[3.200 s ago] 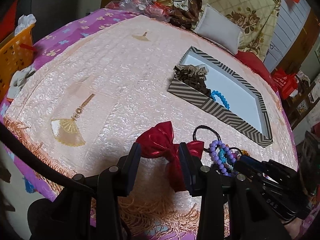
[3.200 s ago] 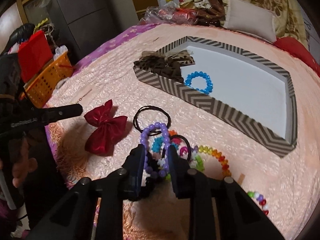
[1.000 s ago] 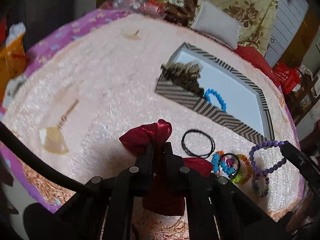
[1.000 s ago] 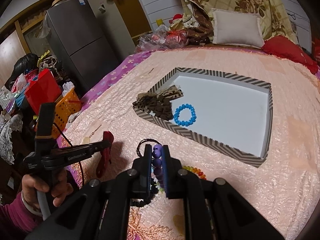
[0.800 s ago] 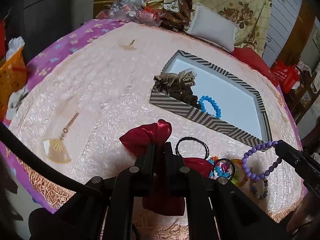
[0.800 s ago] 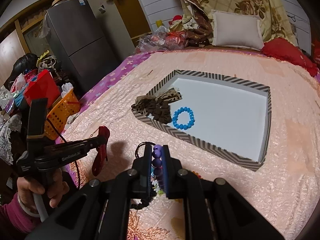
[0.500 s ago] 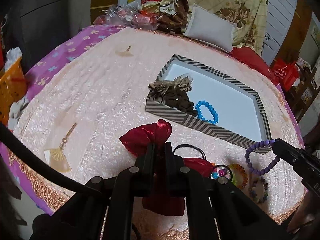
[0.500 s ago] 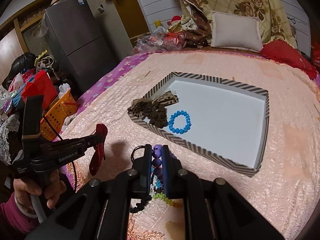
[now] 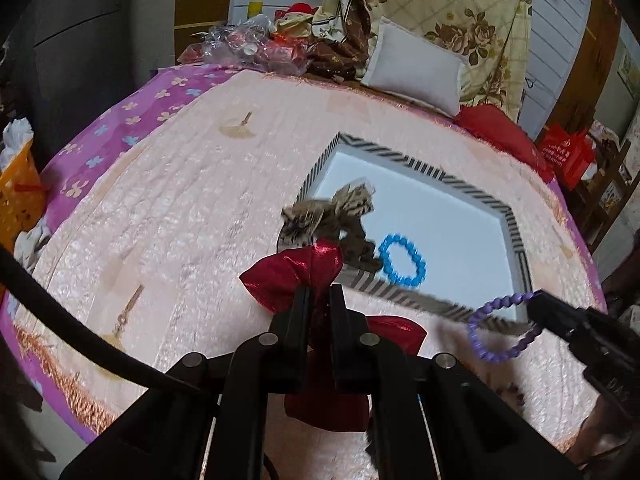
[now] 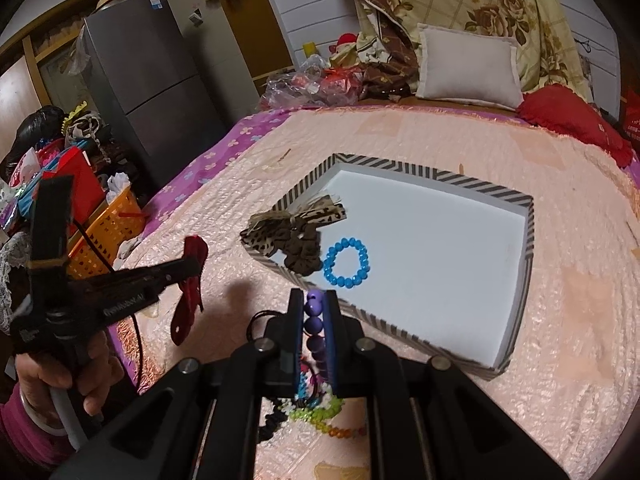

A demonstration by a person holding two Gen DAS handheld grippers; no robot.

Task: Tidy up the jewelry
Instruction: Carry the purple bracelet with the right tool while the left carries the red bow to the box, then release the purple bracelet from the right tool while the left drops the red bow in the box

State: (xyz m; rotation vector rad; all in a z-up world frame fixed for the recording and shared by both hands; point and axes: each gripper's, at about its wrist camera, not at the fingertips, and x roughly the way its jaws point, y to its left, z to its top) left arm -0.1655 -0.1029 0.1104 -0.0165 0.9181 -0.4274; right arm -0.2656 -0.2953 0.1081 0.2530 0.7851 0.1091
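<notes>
My left gripper (image 9: 318, 294) is shut on a red satin bow (image 9: 296, 274) and holds it in the air just short of the striped tray (image 9: 472, 196). The bow also shows in the right wrist view (image 10: 190, 284). My right gripper (image 10: 314, 300) is shut on a purple bead bracelet (image 10: 314, 324), which hangs near the tray's front right corner in the left wrist view (image 9: 500, 328). The tray (image 10: 440, 178) holds a leopard-print bow (image 10: 292, 228) and a blue bead bracelet (image 10: 346, 264).
Several more bracelets and a black hair tie (image 10: 316, 404) lie on the pink bedspread (image 9: 180, 208) below my right gripper. Pillows (image 10: 468, 68) and clutter sit at the bed's far end. An orange basket (image 10: 108, 232) and a fridge (image 10: 148, 80) stand to the left.
Both grippers closed on their items, lifted them off the bedspread and moved forward towards the tray. The tray now looks closer in both views.
</notes>
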